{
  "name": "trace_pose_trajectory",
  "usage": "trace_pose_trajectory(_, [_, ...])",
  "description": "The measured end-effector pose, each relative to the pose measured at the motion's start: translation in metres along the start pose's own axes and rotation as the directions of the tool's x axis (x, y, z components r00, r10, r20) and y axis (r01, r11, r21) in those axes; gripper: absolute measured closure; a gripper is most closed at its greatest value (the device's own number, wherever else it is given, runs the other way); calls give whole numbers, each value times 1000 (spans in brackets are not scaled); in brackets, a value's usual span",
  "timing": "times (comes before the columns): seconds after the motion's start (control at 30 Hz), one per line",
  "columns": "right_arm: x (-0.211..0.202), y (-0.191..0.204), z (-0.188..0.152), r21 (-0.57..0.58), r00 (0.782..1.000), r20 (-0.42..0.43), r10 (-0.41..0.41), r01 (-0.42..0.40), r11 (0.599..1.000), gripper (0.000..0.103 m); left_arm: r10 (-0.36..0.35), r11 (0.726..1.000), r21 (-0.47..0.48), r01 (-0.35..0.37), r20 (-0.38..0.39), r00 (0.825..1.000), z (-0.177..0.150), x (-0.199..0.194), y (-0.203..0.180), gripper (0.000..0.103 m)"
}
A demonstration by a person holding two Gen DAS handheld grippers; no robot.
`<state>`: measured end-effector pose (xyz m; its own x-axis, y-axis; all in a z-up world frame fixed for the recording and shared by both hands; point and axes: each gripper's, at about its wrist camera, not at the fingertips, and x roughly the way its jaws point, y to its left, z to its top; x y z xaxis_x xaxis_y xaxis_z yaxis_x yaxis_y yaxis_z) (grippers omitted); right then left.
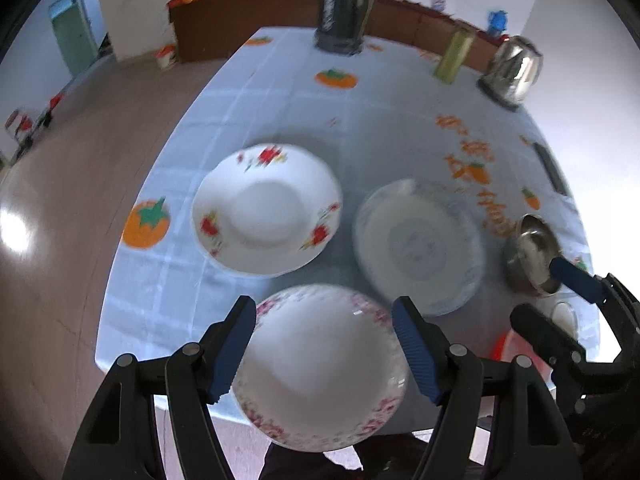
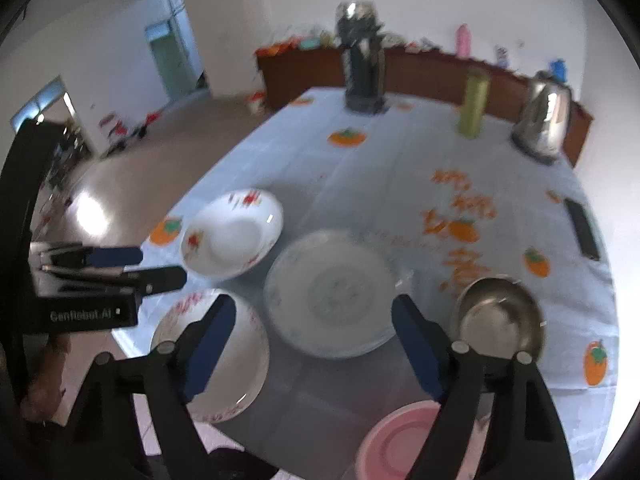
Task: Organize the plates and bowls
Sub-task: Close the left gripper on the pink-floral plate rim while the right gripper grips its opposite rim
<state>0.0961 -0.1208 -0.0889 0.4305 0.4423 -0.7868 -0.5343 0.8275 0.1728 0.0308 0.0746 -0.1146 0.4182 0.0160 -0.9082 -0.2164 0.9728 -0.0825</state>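
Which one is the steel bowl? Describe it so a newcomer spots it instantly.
On the tablecloth printed with orange fruit, find the row of dishes at the near edge. The steel bowl sits right of the pale plate, just behind the pink bowl. It is the only shiny metal dish; the others are white or pink.

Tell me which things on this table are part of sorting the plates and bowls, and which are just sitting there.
For the job: red-flower plate, pink-flower plate, blue-pattern plate, steel bowl, pink bowl.

Just lying about: kettle, green bottle, dark flask, black phone-like slab.
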Motion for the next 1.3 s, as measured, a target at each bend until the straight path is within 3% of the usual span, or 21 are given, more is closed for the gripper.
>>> trace_pose_trajectory(0.23, [49,20,-21,-41,983,-168,73,-81,996,36,39,998,-48,-44,-105,994,-25,31,32,31])
trace_pose_trajectory(0.37, [69,31,-30,-46,966,-235,108,-122,992,44,52,996,-66,-64,-168,984,-39,50,47,46])
trace_pose_trajectory(0.57, [96,39,-46,-69,938,-333,99,-128,989,57,51,990,-114,-78,-218,975,-54,63,65,50])
trace_pose_trajectory(0.93, [113,37,-58,-66,911,-401,92,-129,989,73,25,985,-157,-68,-260,965,-66,72,83,55])
trace_pose_trajectory(1.13, [122,37,-67,-53,896,-432,102,-139,989,90,-29,979,-203,-34,-298,954,-79,81,95,85])
trace_pose_trajectory(1.3, [124,35,-67,-54,895,-433,109,-147,988,92,-11,981,-186,-46,-293,956,-82,79,94,86])
